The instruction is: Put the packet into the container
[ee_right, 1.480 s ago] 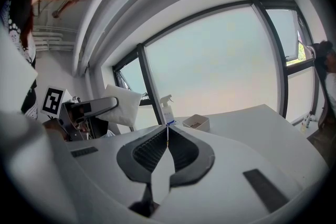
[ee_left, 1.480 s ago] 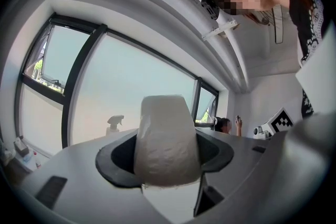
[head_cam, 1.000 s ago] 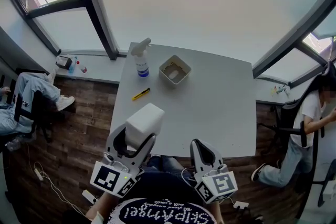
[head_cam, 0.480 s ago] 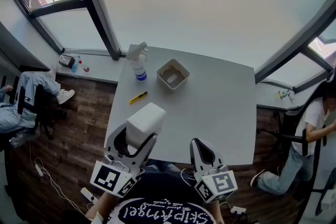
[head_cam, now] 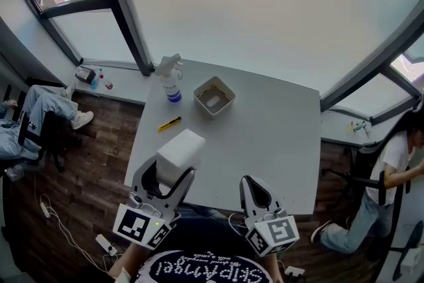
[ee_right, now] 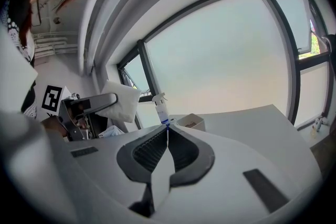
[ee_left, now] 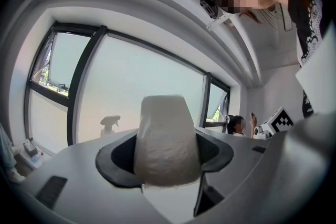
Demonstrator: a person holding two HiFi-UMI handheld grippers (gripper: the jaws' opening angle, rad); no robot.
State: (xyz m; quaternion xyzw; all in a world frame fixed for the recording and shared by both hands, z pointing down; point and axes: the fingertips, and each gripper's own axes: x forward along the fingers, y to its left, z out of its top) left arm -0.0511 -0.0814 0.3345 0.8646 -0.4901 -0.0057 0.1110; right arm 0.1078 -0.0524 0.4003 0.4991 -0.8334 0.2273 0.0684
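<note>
A puffy white packet (head_cam: pixel 179 154) sits clamped in my left gripper (head_cam: pixel 165 172), held above the near left part of the white table (head_cam: pixel 265 136). In the left gripper view the packet (ee_left: pixel 167 140) fills the space between the dark jaws. The container (head_cam: pixel 213 95), a small square beige tub, stands at the table's far side, well beyond the packet; it is also visible in the right gripper view (ee_right: pixel 191 122). My right gripper (head_cam: pixel 257 192) hovers at the near table edge, jaws pressed together with nothing in them (ee_right: pixel 167 140).
A spray bottle (head_cam: pixel 170 80) stands left of the container, and a yellow cutter (head_cam: pixel 169 123) lies near the table's left edge. People sit on chairs at far left (head_cam: pixel 33 119) and far right (head_cam: pixel 391 169). Dark window frames (head_cam: pixel 122 10) rise behind the table.
The head view has tilted slightly, so the table and its objects sit a little lower and further left. Both grippers keep their places, and the packet stays held.
</note>
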